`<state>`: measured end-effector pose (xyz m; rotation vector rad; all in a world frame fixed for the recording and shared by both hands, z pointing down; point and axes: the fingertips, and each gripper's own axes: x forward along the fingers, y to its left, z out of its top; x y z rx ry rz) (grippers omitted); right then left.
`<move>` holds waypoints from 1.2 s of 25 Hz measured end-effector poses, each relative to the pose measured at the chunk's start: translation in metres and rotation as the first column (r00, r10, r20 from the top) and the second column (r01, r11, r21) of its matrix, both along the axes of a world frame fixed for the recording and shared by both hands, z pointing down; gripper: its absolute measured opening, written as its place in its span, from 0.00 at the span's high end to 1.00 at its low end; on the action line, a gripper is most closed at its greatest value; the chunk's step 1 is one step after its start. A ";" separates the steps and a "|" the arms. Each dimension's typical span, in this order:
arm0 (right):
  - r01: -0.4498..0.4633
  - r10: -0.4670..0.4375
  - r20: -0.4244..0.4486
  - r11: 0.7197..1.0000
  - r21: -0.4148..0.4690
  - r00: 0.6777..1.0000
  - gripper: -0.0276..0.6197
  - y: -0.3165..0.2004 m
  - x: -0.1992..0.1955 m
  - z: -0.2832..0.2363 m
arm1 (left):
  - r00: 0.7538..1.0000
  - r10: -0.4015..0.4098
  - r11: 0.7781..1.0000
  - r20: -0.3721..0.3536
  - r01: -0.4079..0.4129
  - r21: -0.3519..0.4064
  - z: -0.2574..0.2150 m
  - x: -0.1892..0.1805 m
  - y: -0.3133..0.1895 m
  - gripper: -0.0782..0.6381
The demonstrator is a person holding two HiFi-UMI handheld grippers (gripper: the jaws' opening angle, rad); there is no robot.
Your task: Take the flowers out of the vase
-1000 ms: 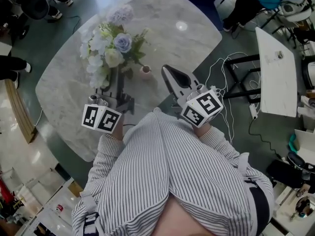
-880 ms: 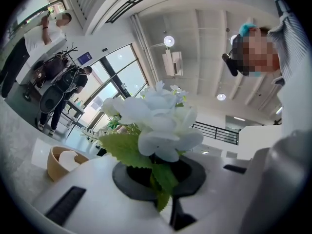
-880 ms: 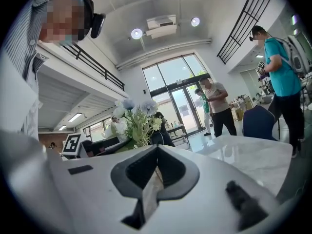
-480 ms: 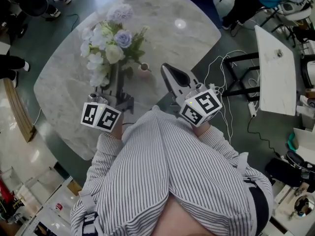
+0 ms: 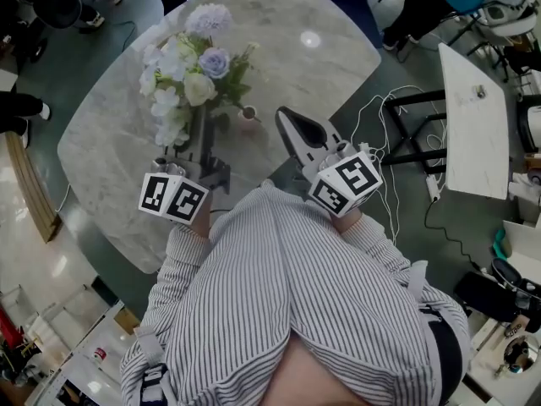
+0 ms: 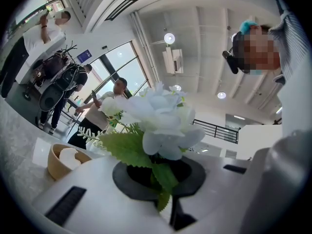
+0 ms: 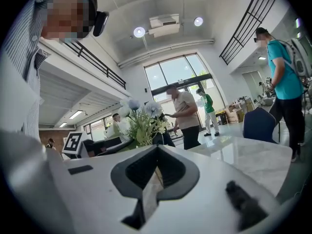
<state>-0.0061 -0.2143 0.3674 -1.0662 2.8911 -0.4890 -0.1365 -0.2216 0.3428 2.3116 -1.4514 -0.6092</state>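
A rounded grey-veined marble table (image 5: 106, 146) lies below me on a dark greenish floor (image 5: 406, 235), with a narrow white side table (image 5: 473, 129) off to my right and a strip of pale, glossy flooring (image 5: 25, 252) at my left. Ahead of me, tall windows (image 7: 180, 74) let in bright daylight under a high white ceiling, where round lamps (image 7: 139, 32) glow beside a boxy ceiling unit (image 7: 163, 21). A black railing (image 7: 248, 18) edges an upper level. A blue chair (image 7: 261, 123) stands at the table's far side.
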 end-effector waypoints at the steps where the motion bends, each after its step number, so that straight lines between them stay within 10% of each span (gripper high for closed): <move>1: 0.001 -0.001 0.002 1.000 0.002 1.000 0.94 0.000 0.000 0.000 | 1.000 -0.001 1.000 0.000 0.001 0.000 0.000 0.000 0.000 0.84; 30: -0.008 0.012 -0.067 0.998 0.054 0.998 0.94 0.002 0.000 0.000 | 1.000 0.003 1.000 -0.001 -0.003 -0.005 0.002 0.000 0.001 0.84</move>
